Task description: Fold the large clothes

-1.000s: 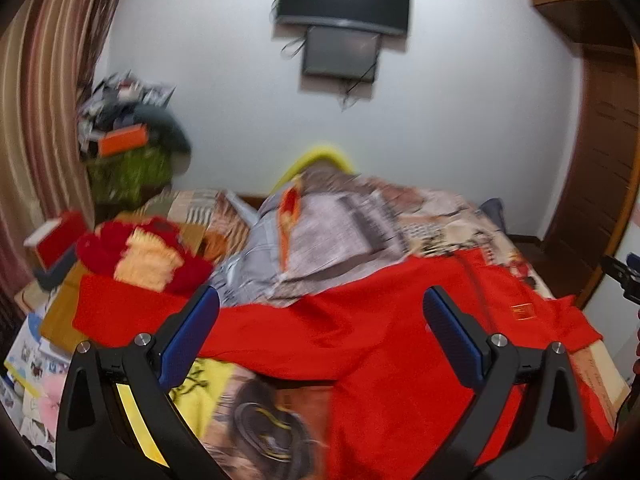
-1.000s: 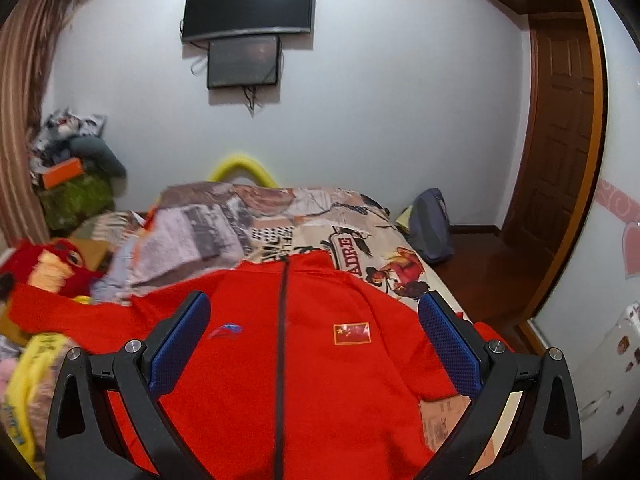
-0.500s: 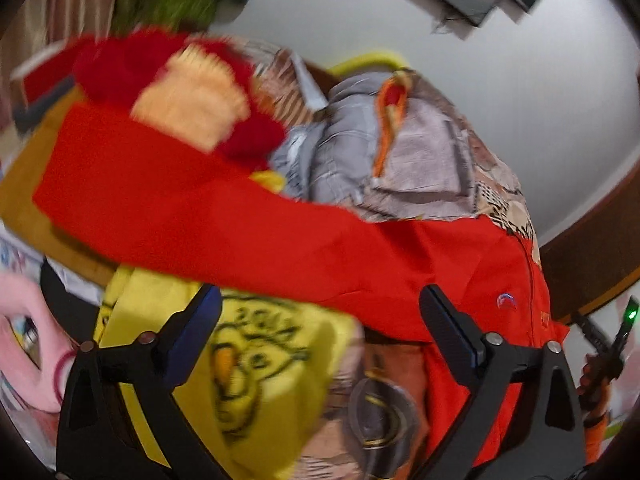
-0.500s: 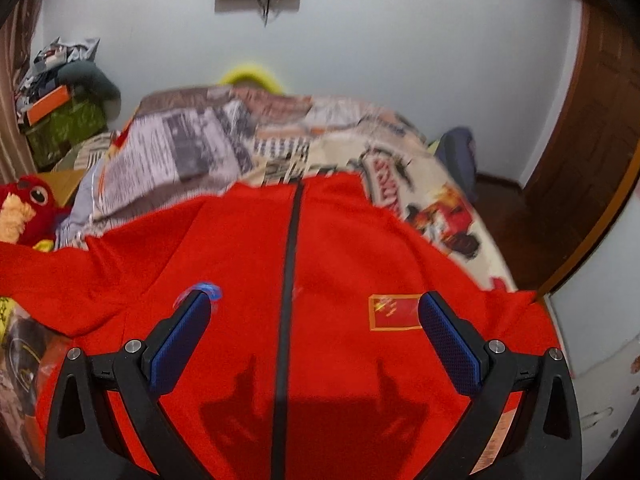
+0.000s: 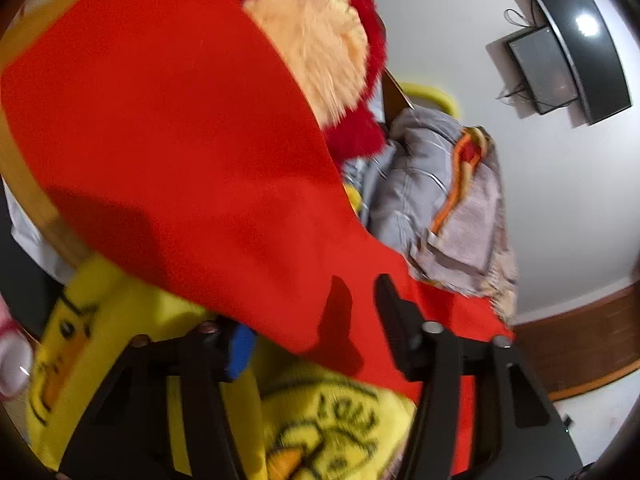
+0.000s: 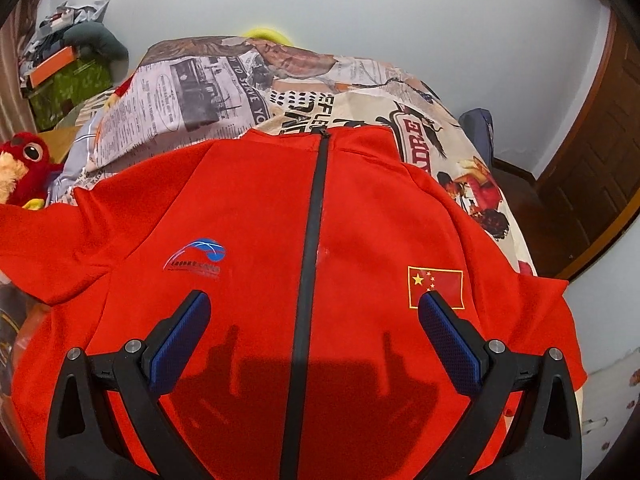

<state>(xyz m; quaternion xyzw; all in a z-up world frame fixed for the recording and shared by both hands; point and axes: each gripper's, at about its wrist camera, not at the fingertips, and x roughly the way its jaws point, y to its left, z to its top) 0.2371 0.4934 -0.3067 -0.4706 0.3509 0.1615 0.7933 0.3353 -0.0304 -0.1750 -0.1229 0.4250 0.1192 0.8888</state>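
Observation:
A large red zip jacket (image 6: 256, 216) lies front up on the bed, with a black zipper, a blue logo and a flag patch. My right gripper (image 6: 316, 316) is open, low over the jacket's chest, one finger on each side of the zipper. In the left wrist view the jacket's long red sleeve (image 5: 192, 152) stretches out to the left. My left gripper (image 5: 316, 320) is open, with the sleeve's lower edge lying between its fingers; the fabric hides the tip of the left finger.
A red and cream plush bird (image 5: 320, 40) lies beside the sleeve, also in the right wrist view (image 6: 24, 168). A yellow duck-print cloth (image 5: 320, 420) lies under the left gripper. A newspaper-print duvet (image 6: 200, 92) covers the bed. A wooden door (image 6: 592, 168) stands right.
Both grippers have dropped closer to the bed. The left one has swung left and moved onto the sleeve's edge. The right one has come down over the jacket's chest.

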